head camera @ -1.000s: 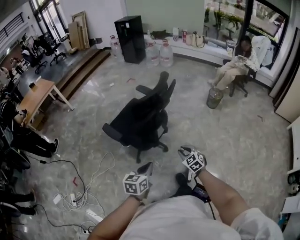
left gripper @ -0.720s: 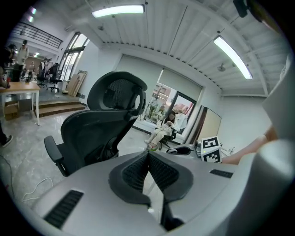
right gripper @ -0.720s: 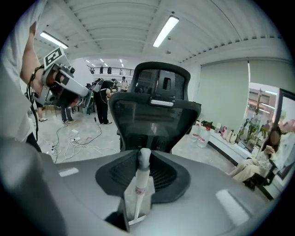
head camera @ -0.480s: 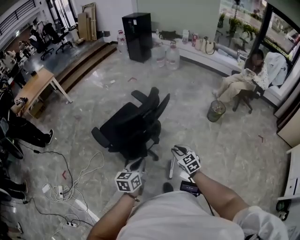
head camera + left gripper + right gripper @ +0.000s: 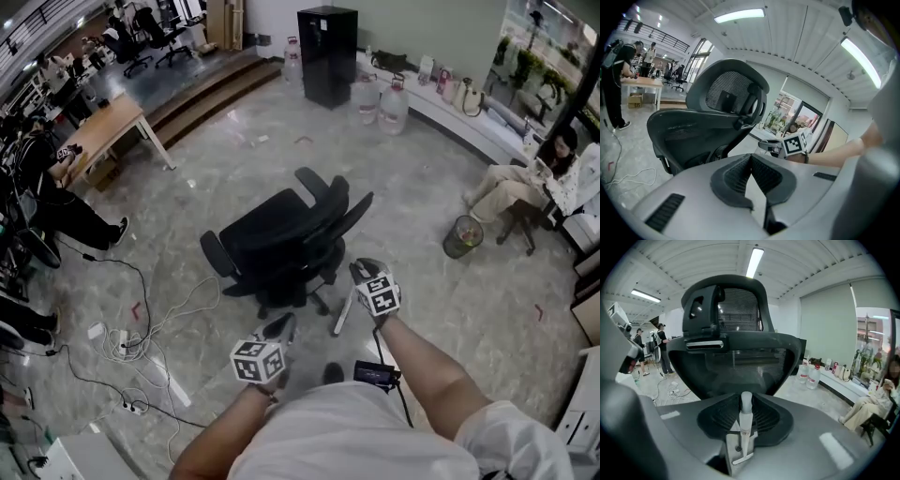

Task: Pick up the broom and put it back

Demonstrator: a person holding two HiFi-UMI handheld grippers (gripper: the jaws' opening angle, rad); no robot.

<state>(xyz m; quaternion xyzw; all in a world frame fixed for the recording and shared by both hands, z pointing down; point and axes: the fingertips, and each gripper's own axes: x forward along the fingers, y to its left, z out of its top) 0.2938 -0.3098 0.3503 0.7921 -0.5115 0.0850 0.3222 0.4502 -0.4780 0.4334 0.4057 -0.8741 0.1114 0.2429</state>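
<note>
The broom shows only as a thin white handle [image 5: 343, 314] that slants down and to the left below my right gripper [image 5: 362, 273]. In the right gripper view the handle [image 5: 746, 420] stands upright between the jaws, which are shut on it. The broom's head is hidden. My left gripper [image 5: 282, 327] is lower left of the right one, its pads meeting at the tips with nothing between them. Both grippers point at a black office chair [image 5: 281, 244] just ahead. The left gripper view shows the right gripper [image 5: 774, 146] beside the chair [image 5: 712, 122].
Cables and power strips [image 5: 141, 337] lie on the floor at the left. A waste bin [image 5: 462, 236] and a seated person [image 5: 525, 187] are at the right. Water bottles [image 5: 394, 108], a black cabinet [image 5: 326, 56], a wooden desk [image 5: 103, 127] and steps lie farther back.
Both grippers have moved across the floor and now sit closer to the office chair. The right gripper still holds the white handle. The left gripper's jaws stay together.
</note>
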